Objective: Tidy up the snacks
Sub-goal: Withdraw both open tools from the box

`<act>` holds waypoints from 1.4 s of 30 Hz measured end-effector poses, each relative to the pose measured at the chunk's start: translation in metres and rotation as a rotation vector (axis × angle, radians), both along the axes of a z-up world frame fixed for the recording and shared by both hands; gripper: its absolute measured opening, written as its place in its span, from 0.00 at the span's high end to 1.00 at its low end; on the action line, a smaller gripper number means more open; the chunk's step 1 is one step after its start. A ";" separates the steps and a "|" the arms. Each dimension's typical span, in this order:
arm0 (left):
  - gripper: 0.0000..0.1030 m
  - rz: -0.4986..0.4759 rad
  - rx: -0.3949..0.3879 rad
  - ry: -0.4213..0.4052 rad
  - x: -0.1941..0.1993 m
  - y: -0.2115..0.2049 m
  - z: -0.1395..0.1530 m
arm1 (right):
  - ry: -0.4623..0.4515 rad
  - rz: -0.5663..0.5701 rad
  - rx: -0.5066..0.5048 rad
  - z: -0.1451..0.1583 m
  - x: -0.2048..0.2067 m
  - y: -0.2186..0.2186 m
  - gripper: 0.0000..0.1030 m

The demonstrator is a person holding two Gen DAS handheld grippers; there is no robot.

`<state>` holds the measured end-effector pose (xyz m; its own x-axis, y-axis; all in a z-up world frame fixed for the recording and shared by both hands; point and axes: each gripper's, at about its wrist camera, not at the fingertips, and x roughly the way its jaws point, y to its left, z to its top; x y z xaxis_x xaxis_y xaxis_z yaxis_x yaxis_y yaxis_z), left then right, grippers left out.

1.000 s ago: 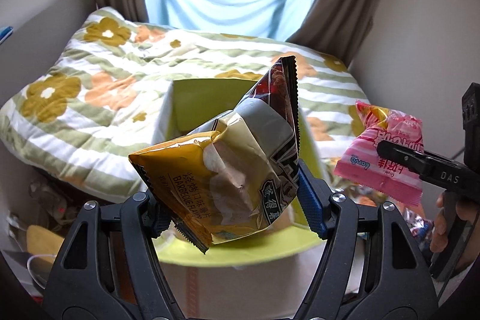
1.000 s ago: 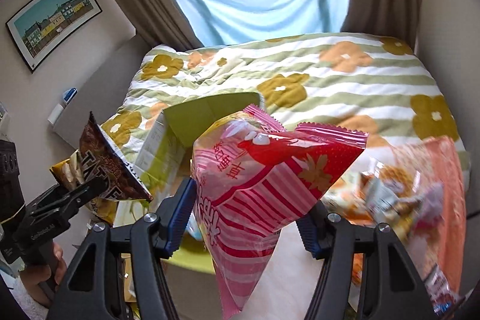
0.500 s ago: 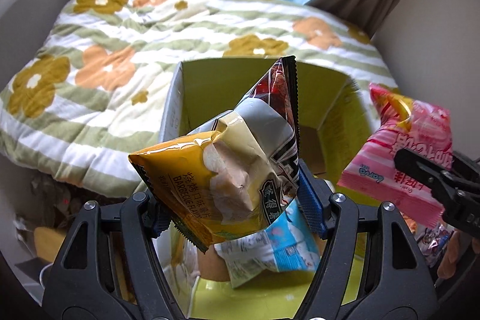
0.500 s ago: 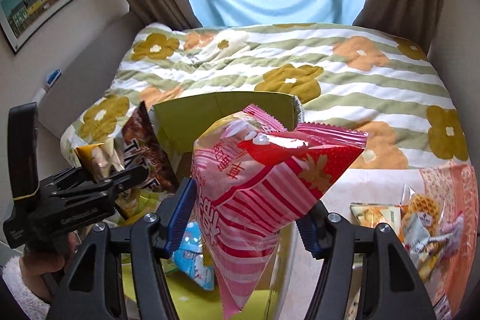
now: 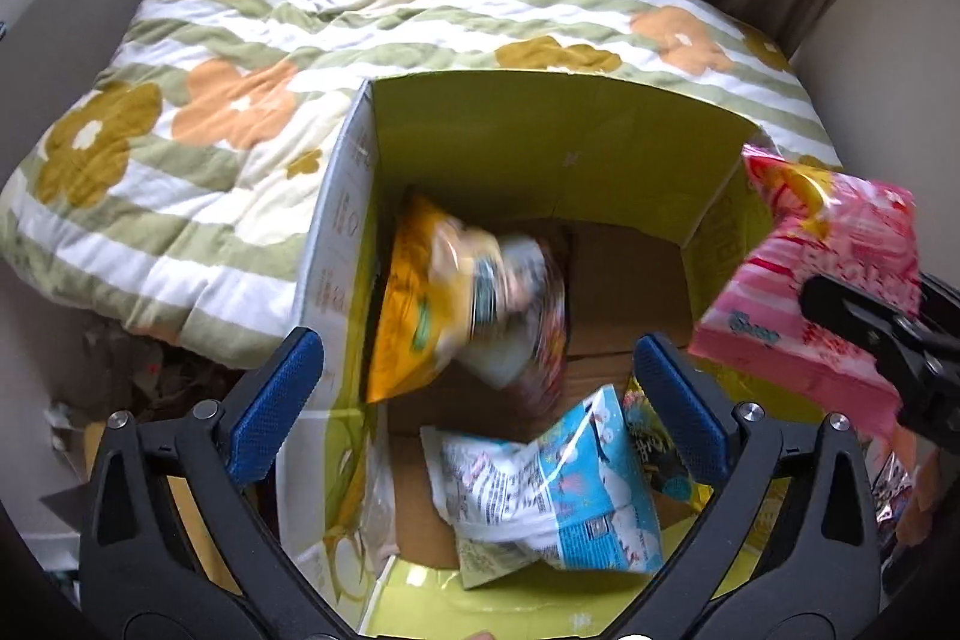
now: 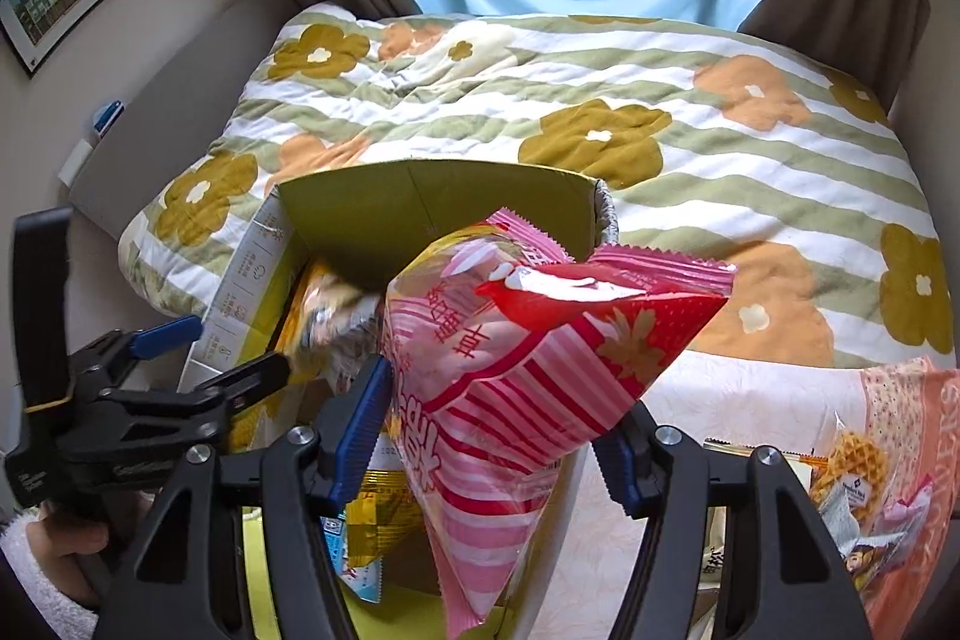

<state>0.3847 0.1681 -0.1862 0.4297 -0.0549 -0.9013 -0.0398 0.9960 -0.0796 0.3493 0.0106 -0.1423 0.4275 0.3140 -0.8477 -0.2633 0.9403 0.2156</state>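
An open cardboard box (image 5: 540, 124) with yellow-green flaps stands below me. The yellow barbecue chip bag (image 5: 456, 304) is blurred inside it, free of my left gripper (image 5: 480, 406), which is open and empty above the box. A blue and white snack bag (image 5: 558, 484) lies in the box. My right gripper (image 6: 498, 436) is shut on a pink striped snack bag (image 6: 528, 358) at the box's right edge; the bag also shows in the left wrist view (image 5: 828, 292). The left gripper shows in the right wrist view (image 6: 198, 358).
A flowered quilt (image 6: 690, 112) covers the bed behind the box. More wrapped snacks (image 6: 858, 496) lie on an orange cloth at the right. Curtains and a blue sheet hang at the window. Clutter lies on the floor left of the box (image 5: 120, 370).
My left gripper has opened and let go of the chip bag, which has dropped into the box. Both grippers have tilted down over the box. The right gripper still holds the pink bag.
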 end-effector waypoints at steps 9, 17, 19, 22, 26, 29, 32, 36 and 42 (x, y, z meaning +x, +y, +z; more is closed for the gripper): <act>0.00 0.017 0.008 -0.003 -0.031 0.002 0.006 | -0.003 0.019 -0.060 -0.008 0.007 0.007 0.43; 0.00 0.037 0.017 -0.015 -0.037 0.010 0.011 | 0.000 0.073 -0.074 -0.012 0.014 0.020 0.40; 0.00 0.040 0.018 -0.017 -0.039 0.012 0.013 | -0.005 0.083 -0.079 -0.013 0.015 0.023 0.33; 0.00 0.047 0.025 -0.015 -0.044 0.014 0.015 | -0.044 0.078 -0.062 -0.008 0.011 0.025 0.01; 0.00 0.048 0.015 -0.021 -0.052 0.015 0.018 | -0.093 0.085 -0.082 -0.003 -0.003 0.026 0.01; 0.00 0.045 0.017 -0.024 -0.060 0.017 0.020 | -0.073 0.080 -0.086 -0.002 -0.012 0.025 0.01; 0.00 0.038 0.021 -0.037 -0.068 0.017 0.026 | -0.064 0.071 -0.059 0.005 -0.020 0.022 0.01; 0.00 0.023 0.024 -0.072 -0.080 0.015 0.041 | -0.088 0.044 -0.043 0.021 -0.034 0.019 0.01; 0.00 -0.035 0.022 -0.134 -0.098 0.005 0.068 | -0.168 -0.012 -0.057 0.051 -0.068 0.009 0.01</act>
<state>0.2867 0.1726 -0.1187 0.5446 -0.0528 -0.8370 0.0049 0.9982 -0.0598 0.2808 0.0196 -0.0917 0.5679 0.2615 -0.7804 -0.2797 0.9531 0.1158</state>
